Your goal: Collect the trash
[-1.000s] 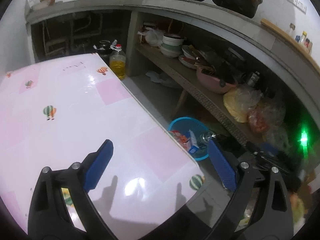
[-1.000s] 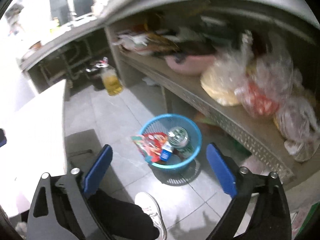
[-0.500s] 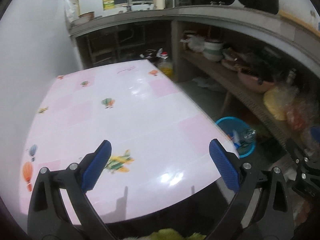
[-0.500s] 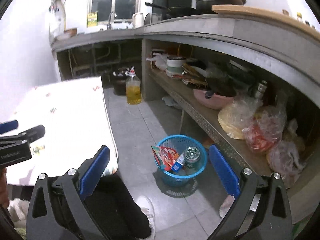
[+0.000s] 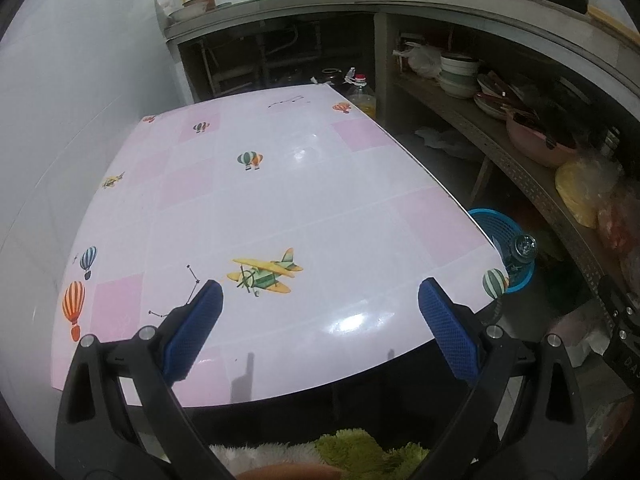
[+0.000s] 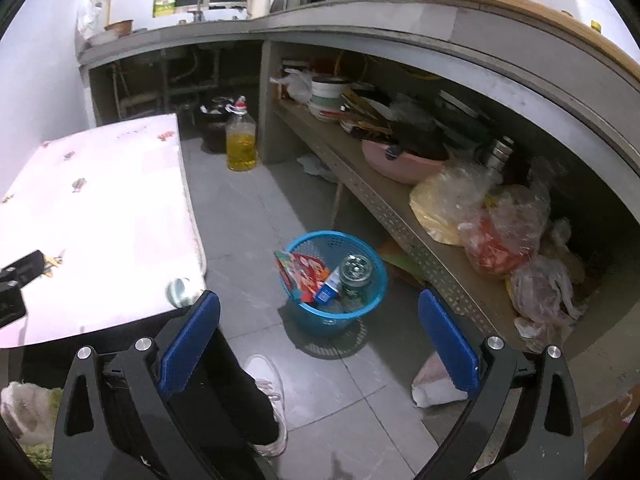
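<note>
A blue mesh trash basket [image 6: 370, 300] stands on the grey tiled floor to the right of the table. It holds a red wrapper [image 6: 302, 274], a small blue carton [image 6: 326, 292] and a can [image 6: 356, 270]. The basket also shows in the left wrist view [image 5: 498, 224], past the table's right edge. My left gripper [image 5: 320, 320] is open and empty over the near part of the pink table [image 5: 280, 200]. My right gripper [image 6: 320, 332] is open and empty, held above the floor in front of the basket.
A low shelf [image 6: 360, 184] with bowls and plastic bags runs along the right under the counter. An oil bottle [image 6: 240, 142] stands on the floor at the far end. My leg and white shoe [image 6: 268, 396] are below the right gripper.
Both grippers have pulled back and up. The left view swung from the table's right edge to the whole tabletop. The right view moved away from the basket. Both stayed open.
</note>
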Demonstrator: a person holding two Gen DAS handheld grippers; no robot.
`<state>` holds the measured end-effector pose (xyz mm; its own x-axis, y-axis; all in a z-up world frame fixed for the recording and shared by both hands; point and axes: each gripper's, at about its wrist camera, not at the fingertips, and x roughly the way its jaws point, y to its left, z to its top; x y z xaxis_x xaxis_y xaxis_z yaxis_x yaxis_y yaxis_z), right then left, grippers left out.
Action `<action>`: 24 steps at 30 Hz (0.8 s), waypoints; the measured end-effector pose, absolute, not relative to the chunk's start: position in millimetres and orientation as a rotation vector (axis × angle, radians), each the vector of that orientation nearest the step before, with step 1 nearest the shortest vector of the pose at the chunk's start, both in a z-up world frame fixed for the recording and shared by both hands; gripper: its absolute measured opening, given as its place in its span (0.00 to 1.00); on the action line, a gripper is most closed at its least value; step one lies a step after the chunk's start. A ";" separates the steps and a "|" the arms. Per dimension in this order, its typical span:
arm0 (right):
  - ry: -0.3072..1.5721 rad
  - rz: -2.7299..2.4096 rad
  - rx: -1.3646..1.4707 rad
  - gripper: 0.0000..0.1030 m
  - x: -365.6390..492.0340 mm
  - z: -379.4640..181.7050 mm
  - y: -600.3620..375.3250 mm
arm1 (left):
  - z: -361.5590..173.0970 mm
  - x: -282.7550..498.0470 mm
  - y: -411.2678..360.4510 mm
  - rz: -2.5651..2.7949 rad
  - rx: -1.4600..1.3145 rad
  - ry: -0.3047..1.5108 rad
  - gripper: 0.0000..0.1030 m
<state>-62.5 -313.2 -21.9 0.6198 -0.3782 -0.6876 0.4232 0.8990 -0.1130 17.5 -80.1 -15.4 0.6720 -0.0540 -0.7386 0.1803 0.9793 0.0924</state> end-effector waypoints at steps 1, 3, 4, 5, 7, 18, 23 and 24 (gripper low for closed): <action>0.779 -0.467 0.064 0.94 -62.4 -22.3 -315.3 | -15.4 18.5 -79.6 -0.129 0.158 0.826 0.91; 0.784 -0.484 0.068 0.94 -63.4 -23.4 -321.2 | -15.6 20.1 -79.1 -0.123 0.149 0.828 0.91; 0.785 -0.490 0.068 0.94 -63.3 -23.4 -324.0 | -15.9 20.5 -78.7 -0.121 0.145 0.830 0.91; 0.786 -0.498 0.066 0.94 -64.0 -23.6 -326.0 | -16.3 21.1 -78.7 -0.119 0.143 0.831 0.91; 0.786 -0.506 0.065 0.94 -64.9 -24.2 -328.3 | -17.6 22.0 -79.7 -0.120 0.145 0.835 0.91; 0.794 -0.510 0.069 0.94 -64.3 -27.1 -333.6 | -20.4 24.8 -87.1 -0.139 0.150 0.852 0.91; 0.800 -0.515 0.075 0.94 -64.2 -29.3 -335.6 | -21.6 23.4 -90.1 -0.146 0.151 0.861 0.91; 0.801 -0.515 0.075 0.94 -64.5 -29.6 -336.0 | -21.7 23.3 -90.1 -0.146 0.151 0.860 0.91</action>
<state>-64.5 -336.0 -29.6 0.5801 -0.4128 -0.7022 0.4685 0.8743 -0.1269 23.3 -90.1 -21.7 0.6435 -0.0668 -0.7625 0.1881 0.9794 0.0729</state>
